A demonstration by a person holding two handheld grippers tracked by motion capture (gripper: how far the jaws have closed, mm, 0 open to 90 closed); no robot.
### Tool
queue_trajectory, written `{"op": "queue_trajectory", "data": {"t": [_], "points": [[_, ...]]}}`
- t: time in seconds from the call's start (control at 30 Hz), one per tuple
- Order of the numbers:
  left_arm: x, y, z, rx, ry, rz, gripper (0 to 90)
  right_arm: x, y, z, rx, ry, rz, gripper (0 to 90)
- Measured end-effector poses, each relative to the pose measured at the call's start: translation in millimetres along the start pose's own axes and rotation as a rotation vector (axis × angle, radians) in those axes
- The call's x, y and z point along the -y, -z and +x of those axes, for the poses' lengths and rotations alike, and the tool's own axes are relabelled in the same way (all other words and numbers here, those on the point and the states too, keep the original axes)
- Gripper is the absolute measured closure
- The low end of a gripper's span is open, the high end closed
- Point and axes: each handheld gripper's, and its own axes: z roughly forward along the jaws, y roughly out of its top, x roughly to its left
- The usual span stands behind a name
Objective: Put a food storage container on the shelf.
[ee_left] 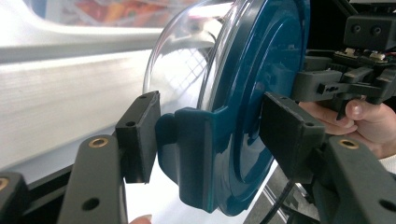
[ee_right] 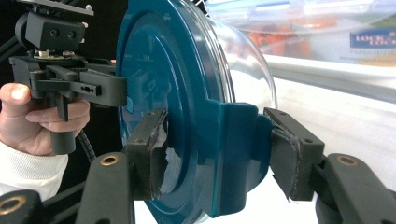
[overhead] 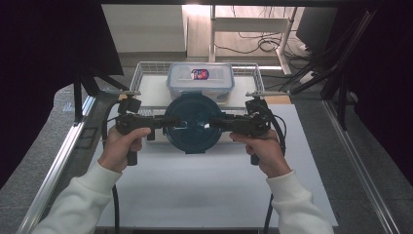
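White tabletop (overhead: 209,190), matte, flanked by dark curtains; wire basket (overhead: 139,73) at upper centre of frame with 1 clear rectangular lidded box (overhead: 200,80). Item: 1 round container (overhead: 191,123), teal hard-plastic lid with ribbed rings and 2 side latches, over a clear domed bowl. Position: frame centre, held above the table. Left gripper (overhead: 160,122) and right gripper (overhead: 214,122) each clamped on 1 latch. Step judged: two-handed carry. Next move called for level, matched travel of both hands.
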Motion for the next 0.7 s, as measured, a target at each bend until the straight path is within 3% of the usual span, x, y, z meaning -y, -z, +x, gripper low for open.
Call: {"op": "queue_trajectory", "data": {"t": [0.7], "points": [[-45.3,11.7,-10.5,-0.006,-0.038,-0.017,39.6,-41.9,6.0,5.1,-0.017,0.033,-0.030,42.5]]}}
